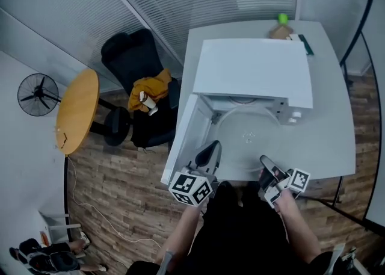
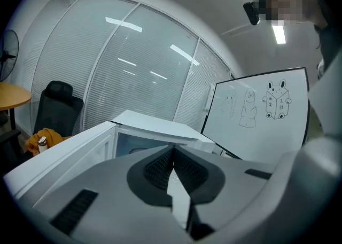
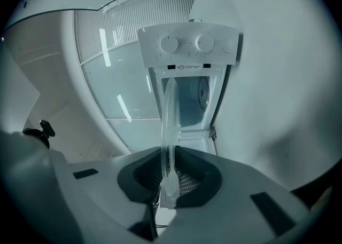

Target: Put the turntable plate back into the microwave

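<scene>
Gripping the glass turntable plate [image 1: 246,138] by its rim, your right gripper [image 3: 169,158] holds it before the open microwave [image 1: 252,69]; your left gripper [image 2: 172,156] is clenched empty. Likely stiff, slick, breakable.

left gripper [image 1: 210,147], right gripper [image 1: 264,160], both jaws closed

You have almost nothing to read here. The whiteboard [image 2: 256,131] carries hand-drawn cartoon figures, and the small marks on the right-hand figure are too faint to make out. On the microwave [image 3: 187,50], a short strip of print and a symbol sit under the two knobs, too small to read. The left marker cube [image 1: 191,188] and right marker cube [image 1: 298,179] show only black-and-white square codes, no letters.
</scene>
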A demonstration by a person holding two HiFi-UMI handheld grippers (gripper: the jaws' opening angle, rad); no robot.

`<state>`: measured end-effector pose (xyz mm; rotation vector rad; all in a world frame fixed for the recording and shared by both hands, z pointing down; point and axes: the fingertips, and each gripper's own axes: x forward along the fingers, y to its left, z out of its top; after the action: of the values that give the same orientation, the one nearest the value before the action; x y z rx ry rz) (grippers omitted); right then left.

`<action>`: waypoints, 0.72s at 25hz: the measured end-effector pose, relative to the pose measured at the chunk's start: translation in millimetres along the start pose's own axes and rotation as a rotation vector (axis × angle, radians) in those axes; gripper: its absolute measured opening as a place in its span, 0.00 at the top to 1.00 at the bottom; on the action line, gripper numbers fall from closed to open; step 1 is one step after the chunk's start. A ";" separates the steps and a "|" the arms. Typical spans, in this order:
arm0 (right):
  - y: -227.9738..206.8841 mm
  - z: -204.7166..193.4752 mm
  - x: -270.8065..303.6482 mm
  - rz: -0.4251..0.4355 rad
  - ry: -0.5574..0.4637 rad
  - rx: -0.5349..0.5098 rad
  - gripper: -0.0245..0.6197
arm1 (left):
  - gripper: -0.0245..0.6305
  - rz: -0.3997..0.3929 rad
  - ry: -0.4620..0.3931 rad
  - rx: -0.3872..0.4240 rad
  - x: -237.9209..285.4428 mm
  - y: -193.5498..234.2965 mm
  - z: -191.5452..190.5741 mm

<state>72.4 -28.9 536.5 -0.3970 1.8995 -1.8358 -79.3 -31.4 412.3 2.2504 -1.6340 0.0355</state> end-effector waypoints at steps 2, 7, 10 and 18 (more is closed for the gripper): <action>-5.2 1.5 5.1 0.001 -0.002 -0.008 0.89 | 0.96 0.007 0.004 -0.005 -0.2 2.0 -2.9; -12.0 5.6 19.4 0.002 -0.026 0.004 0.89 | 0.96 0.006 0.010 -0.014 0.3 4.0 -6.5; -13.4 11.9 29.5 0.014 -0.042 -0.021 0.89 | 0.96 -0.008 0.016 -0.015 4.8 5.1 -9.9; -22.2 34.0 59.3 0.013 -0.100 -0.046 0.89 | 0.96 -0.062 0.039 -0.011 22.6 16.4 -13.4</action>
<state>37.1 -89.8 550.9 -0.4819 1.8746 -1.7333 -84.5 -52.5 434.4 2.2765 -1.5397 0.0542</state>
